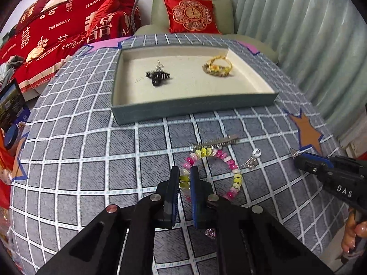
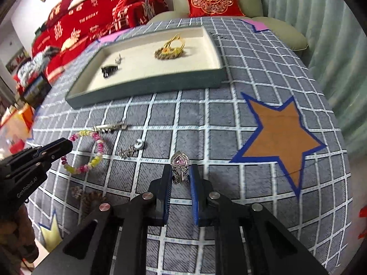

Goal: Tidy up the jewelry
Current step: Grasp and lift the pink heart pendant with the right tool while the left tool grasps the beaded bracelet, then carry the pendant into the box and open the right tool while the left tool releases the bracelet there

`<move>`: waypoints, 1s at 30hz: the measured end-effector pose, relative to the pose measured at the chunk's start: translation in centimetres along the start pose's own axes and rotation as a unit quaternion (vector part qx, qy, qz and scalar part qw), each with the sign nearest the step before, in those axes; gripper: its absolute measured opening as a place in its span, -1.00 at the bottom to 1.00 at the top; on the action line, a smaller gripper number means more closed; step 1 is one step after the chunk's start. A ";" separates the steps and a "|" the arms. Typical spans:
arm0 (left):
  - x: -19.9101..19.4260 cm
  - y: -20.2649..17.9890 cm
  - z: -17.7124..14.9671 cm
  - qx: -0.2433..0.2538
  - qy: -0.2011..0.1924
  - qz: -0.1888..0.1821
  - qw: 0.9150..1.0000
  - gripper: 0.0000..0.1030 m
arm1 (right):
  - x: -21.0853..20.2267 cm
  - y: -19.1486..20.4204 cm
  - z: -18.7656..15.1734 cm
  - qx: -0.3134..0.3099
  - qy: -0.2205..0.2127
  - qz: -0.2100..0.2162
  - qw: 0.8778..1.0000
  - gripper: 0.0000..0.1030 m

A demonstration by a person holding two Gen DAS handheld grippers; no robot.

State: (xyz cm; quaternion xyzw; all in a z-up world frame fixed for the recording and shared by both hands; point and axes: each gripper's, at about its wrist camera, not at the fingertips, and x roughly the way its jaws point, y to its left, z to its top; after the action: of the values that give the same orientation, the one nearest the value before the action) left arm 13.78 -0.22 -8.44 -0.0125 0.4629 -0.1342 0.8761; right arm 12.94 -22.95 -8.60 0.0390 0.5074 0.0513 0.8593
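A grey tray (image 1: pixel 192 108) with a cream lining holds a black striped hair clip (image 1: pixel 157 76) and a yellow woven bracelet (image 1: pixel 217 67). On the checked cloth lie a pink-and-yellow bead bracelet (image 1: pixel 227 160), a silver comb clip (image 1: pixel 215 142) and a silver chain charm (image 1: pixel 252 159). My left gripper (image 1: pixel 184 174) is shut on the bead bracelet's left side. My right gripper (image 2: pixel 180 174) is shut on a silver ring with a pink heart stone (image 2: pixel 179 161), held above the cloth. The tray (image 2: pixel 146 89) and bead bracelet (image 2: pixel 87 167) also show in the right wrist view.
An orange star patch (image 2: pixel 282 135) lies right of the right gripper. A small pink item (image 1: pixel 210 232) lies under the left gripper. A brown feathery piece (image 2: pixel 91 198) lies near the front left. A sofa with a red cushion (image 1: pixel 191 16) stands behind the table.
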 end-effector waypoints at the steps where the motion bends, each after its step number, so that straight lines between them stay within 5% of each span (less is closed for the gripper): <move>1: -0.3 0.1 0.1 -0.002 -0.003 -0.001 1.000 -0.65 | -0.3 -0.2 0.1 0.003 -0.002 0.006 1.000 -0.68; 18: -4.8 2.0 6.4 -0.019 -0.072 0.001 0.997 -0.65 | -6.4 -2.5 7.3 0.036 -0.063 0.076 0.994 -0.67; 30: -1.4 3.5 11.4 -0.043 -0.077 0.024 0.996 -0.65 | -3.4 -0.9 13.7 0.017 -0.067 0.090 0.994 -0.67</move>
State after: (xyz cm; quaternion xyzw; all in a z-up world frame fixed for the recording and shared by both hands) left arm 23.07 2.31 -1.28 -0.0497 0.3996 -0.0918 0.9107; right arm 23.38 -24.52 0.87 0.1026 0.4440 0.1176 0.8824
